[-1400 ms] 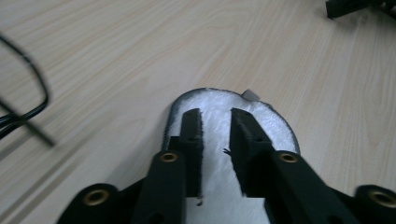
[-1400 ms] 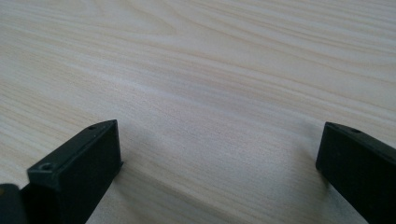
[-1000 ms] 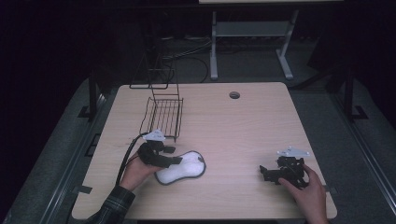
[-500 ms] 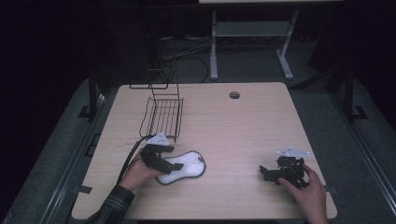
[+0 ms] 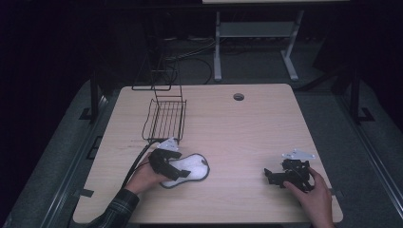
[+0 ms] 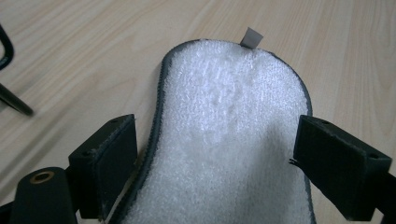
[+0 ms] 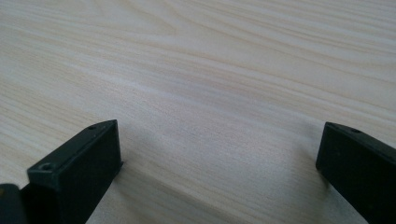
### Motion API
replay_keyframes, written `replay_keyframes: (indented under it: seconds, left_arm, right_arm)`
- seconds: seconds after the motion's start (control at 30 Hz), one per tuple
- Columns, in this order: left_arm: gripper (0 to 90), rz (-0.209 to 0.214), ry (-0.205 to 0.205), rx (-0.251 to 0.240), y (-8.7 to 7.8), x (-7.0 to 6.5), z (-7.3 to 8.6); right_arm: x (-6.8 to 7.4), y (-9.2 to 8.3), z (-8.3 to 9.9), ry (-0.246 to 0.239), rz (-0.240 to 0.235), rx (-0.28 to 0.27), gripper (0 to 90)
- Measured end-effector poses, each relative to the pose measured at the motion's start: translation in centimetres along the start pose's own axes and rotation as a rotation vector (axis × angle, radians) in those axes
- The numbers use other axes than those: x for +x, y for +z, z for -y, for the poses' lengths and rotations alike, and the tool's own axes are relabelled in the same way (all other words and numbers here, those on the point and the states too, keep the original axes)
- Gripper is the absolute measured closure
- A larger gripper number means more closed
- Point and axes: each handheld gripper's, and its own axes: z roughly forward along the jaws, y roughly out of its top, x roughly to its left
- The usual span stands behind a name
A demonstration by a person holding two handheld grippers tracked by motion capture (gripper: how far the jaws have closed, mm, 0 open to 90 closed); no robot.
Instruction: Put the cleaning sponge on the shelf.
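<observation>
A white fleecy pad (image 5: 194, 167) with a dark bound edge lies flat on the wooden table (image 5: 237, 133), at the front left. My left gripper (image 5: 174, 166) sits low over its near end. In the left gripper view the pad (image 6: 229, 116) runs between the two black jaws; the left gripper (image 6: 215, 154) is open, its jaws have just been opening, and the pads stand clear of the pad's edges. A small grey tag (image 6: 252, 37) sticks out at the pad's far end. At the front right my right gripper (image 5: 269, 175) rests open, and the right gripper (image 7: 219, 158) has bare wood between its jaws.
A black wire basket (image 5: 166, 118) stands just behind the left hand, with its handle reaching past the table's back-left edge. A round cable hole (image 5: 238, 97) is near the back edge. A metal stand (image 5: 252, 33) is on the floor behind the table.
The left gripper has slid a little to the right, further over the pad, and the pad now lies slightly more to the right. The right hand has stayed put.
</observation>
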Motion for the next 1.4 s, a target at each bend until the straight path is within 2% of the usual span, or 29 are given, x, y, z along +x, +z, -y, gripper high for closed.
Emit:
replay_keyframes:
  seconds: [0.07, 0.23, 0.43, 0.53, 0.77, 0.93, 1.13, 1.4]
  left_arm:
    - [13.0, 0.001, 0.004, 0.018, 0.21, -0.06, 0.04]
    - [12.8, 0.004, 0.004, 0.019, 0.42, -0.01, 0.16]
    - [12.7, -0.006, 0.028, 0.021, 0.5, -0.13, 0.16]
    - [12.7, -0.01, 0.045, 0.037, 0.51, -0.19, 0.07]
    - [13.0, -0.021, 0.046, 0.055, 0.61, -0.38, -0.19]
    - [17.5, -0.006, 0.055, 0.062, 0.47, -0.29, -0.3]
    - [22.1, -0.001, 0.038, 0.067, 0.34, -0.3, -0.39]
    - [28.1, -0.023, 0.058, 0.07, -0.08, -0.54, -0.61]
  right_arm:
    - [0.0, 0.0, 0.0, 0.0, 0.0, 0.0, 0.0]
    - [0.0, 0.0, 0.0, 0.0, 0.0, 0.0, 0.0]
    - [0.0, 0.0, 0.0, 0.0, 0.0, 0.0, 0.0]
    - [0.0, 0.0, 0.0, 0.0, 0.0, 0.0, 0.0]
    - [0.0, 0.0, 0.0, 0.0, 0.0, 0.0, 0.0]
    - [0.0, 0.0, 0.0, 0.0, 0.0, 0.0, 0.0]
    - [0.0, 0.0, 0.0, 0.0, 0.0, -0.001, 0.0]
    - [0.0, 0.0, 0.0, -0.001, 0.0, 0.0, 0.0]
